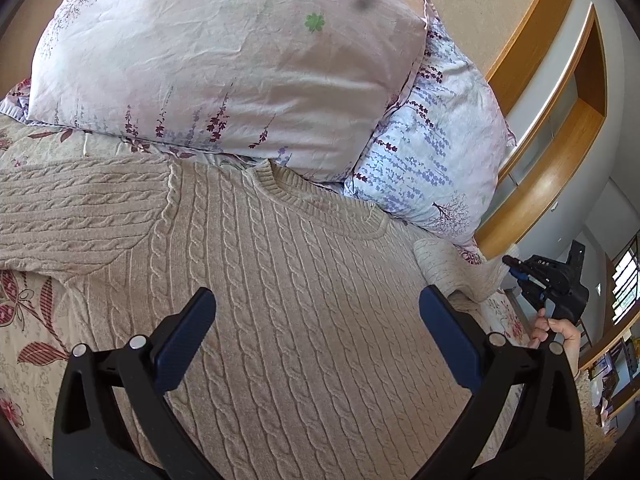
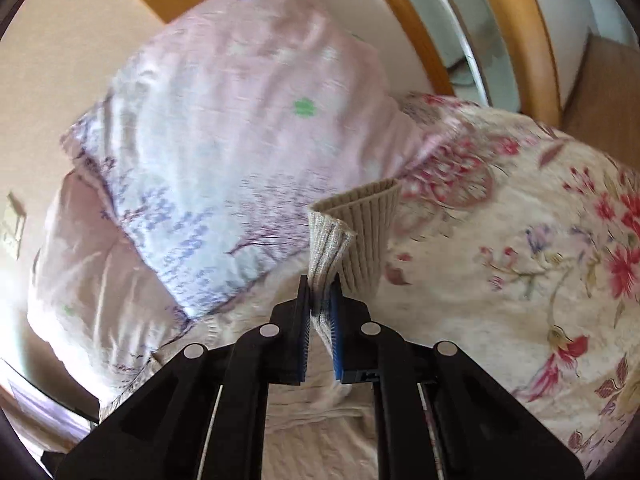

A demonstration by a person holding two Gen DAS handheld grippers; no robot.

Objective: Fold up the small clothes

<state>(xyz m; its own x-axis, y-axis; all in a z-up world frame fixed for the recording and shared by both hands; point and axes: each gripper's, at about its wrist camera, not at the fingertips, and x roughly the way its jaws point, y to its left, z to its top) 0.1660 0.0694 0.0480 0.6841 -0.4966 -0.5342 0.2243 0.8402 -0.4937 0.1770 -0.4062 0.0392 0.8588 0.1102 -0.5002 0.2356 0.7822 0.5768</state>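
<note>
The beige sweater (image 1: 304, 280) is lying flat on the bed (image 1: 24, 320). Its cuff (image 2: 352, 232) is being pinched by the right tongs (image 2: 320, 300), apparently for folding inward; the left tongs (image 1: 316, 312) are being held wide above.

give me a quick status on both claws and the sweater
Left claw open above sweater. Right claw shut on sleeve cuff, lifted. Pillows crowd the collar.

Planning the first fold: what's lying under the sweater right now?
The sweater lies spread on the floral bedspread, which shows past its sides. Its collar reaches the pillows. What lies beneath its body is covered. The right gripper pinches one sleeve cuff.
</note>
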